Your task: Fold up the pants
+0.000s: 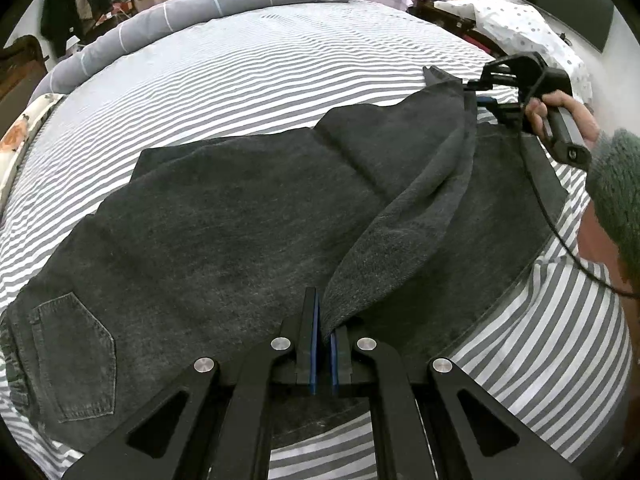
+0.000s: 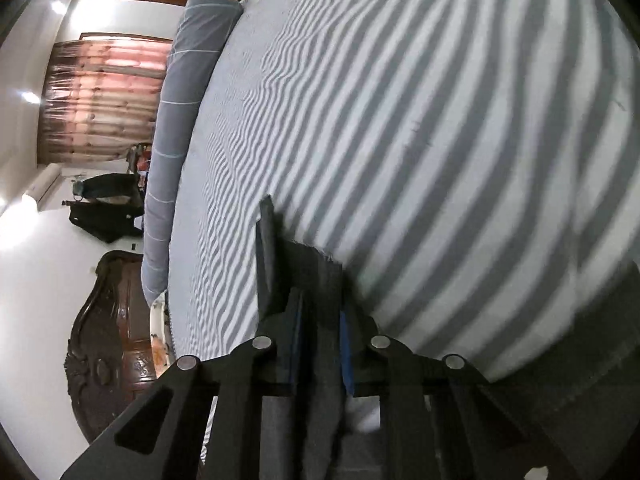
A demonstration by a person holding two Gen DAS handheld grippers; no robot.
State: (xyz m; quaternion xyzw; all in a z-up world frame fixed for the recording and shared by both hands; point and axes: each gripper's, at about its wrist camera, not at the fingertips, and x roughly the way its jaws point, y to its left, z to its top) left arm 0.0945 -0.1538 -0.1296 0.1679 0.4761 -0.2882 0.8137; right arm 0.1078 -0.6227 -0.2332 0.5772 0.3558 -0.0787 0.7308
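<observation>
Nearest in the left wrist view: left claw [image 1: 325, 344] pinched shut on a fold of the dark grey pants [image 1: 208, 232], the blue pads nearly meeting with cloth caught between them. Pants spread across the striped bed [image 1: 248, 64], back pocket [image 1: 74, 354] showing at the near left. One leg [image 1: 400, 216] lifted and arching up from that grip toward the far right. There, right claw [image 1: 466, 87] gripped in a hand [image 1: 560, 114], clamped on the hem end of the lifted leg; in the right wrist view a strip of dark cloth runs between its nearly closed jaws, though blur leaves the exact contact a little uncertain. Beyond, a rolled grey duvet [image 1: 224, 0] along the far edge of the bed, well apart.

Step in hand, judging by the raised leg: first fold, one leg carried over onto the other. Next move calls for both grips kept firm, the leg drawn across and laid edge to edge, then released together.
</observation>
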